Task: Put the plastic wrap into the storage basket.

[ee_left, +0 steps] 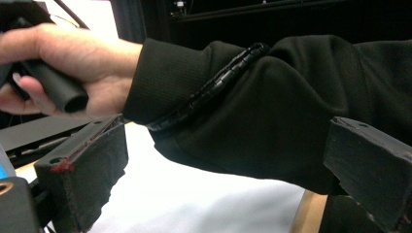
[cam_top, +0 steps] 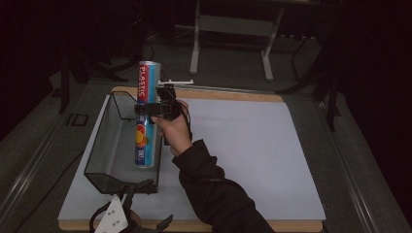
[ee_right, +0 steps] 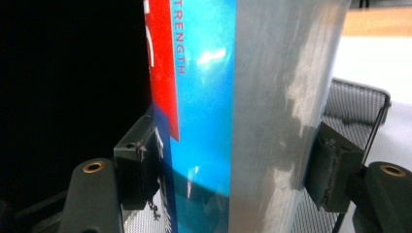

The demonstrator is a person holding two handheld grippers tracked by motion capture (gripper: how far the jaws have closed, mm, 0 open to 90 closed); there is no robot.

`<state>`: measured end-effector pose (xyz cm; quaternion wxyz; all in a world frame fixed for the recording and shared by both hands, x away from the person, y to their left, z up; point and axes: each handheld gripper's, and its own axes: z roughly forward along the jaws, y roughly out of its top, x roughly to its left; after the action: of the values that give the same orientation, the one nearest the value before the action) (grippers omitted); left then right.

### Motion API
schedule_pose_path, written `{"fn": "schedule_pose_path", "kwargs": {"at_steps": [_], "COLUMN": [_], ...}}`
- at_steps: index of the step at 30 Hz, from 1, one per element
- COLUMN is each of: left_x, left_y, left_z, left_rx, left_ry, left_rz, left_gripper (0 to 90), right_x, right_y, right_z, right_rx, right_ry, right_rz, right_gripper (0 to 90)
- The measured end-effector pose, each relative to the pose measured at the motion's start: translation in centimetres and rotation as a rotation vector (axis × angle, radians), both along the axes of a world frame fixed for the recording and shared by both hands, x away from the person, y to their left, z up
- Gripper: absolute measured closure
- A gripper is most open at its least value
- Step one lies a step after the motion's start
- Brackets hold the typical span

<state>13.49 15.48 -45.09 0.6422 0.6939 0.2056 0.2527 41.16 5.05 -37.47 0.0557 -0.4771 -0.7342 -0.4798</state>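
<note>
A long roll of plastic wrap (cam_top: pixel 147 82), blue, red and silver, stands nearly upright with its lower end down inside a black mesh basket (cam_top: pixel 97 145). My right gripper (cam_top: pixel 147 110) is shut on the roll's middle. In the right gripper view the roll (ee_right: pixel 233 97) sits squeezed between both pads (ee_right: pixel 138 165), and the basket's mesh (ee_right: pixel 354 104) shows behind it. My left gripper (cam_top: pixel 145 208) rests low at the table's front edge, below the basket. In the left gripper view it (ee_left: pixel 228 184) stands open and empty, facing the person's black sleeve (ee_left: pixel 272 107) and hand (ee_left: pixel 63 63).
The basket stands on the left part of a white mat (cam_top: pixel 243 155) that covers a wooden-edged table (cam_top: pixel 233 96). A metal stand's legs (cam_top: pixel 231 48) are on the floor behind the table. The surroundings are dark.
</note>
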Motion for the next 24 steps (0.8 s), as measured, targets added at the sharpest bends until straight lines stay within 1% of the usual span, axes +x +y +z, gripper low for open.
{"fn": "schedule_pose_path", "kwargs": {"at_steps": [4,6,8,11,13,14,17,19,21,24], "left_x": [0.0,0.0,0.0,0.0,0.0,0.0,0.0,0.0,0.0,0.1], "left_y": [0.0,-0.1,0.0,0.0,0.0,0.0,-0.1,-0.1,0.0,0.0], "left_z": [0.0,0.0,0.0,0.0,0.0,0.0,0.0,0.0,0.0,0.0], "left_rx": [0.0,0.005,0.0,0.003,0.002,0.001,0.004,0.003,0.001,0.001], "left_ry": [0.001,0.002,0.002,0.005,0.004,0.004,0.004,0.0,0.002,0.006], "left_rz": [-0.003,-0.004,-0.008,-0.007,-0.009,-0.009,-0.01,-0.009,-0.008,-0.008], "left_gripper": [2.9,2.9,2.9,2.9,2.9,2.9,2.9,2.9,2.9,2.9], "right_x": [0.2,0.2,0.3,0.2,0.2,0.2,0.0,0.0,0.1,0.2], "right_y": [0.4,0.5,0.6,0.9,1.0,1.1,1.5,1.7,1.7,1.8], "right_z": [-1.5,-2.3,-3.1,-3.8,-4.2,-4.4,-4.9,-5.3,-5.6,-5.9], "right_rx": [-0.023,-0.033,-0.042,-0.07,-0.079,-0.09,-0.138,-0.158,-0.159,-0.163], "right_ry": [0.05,0.079,0.096,0.122,0.163,0.175,0.19,0.204,0.227,0.232], "right_rz": [0.002,-0.006,-0.004,0.005,0.015,0.02,0.028,0.016,-0.001,-0.012], "right_gripper": [31.9,31.9,31.9,31.9,31.9,31.9,31.9,31.9,31.8,31.8]}}
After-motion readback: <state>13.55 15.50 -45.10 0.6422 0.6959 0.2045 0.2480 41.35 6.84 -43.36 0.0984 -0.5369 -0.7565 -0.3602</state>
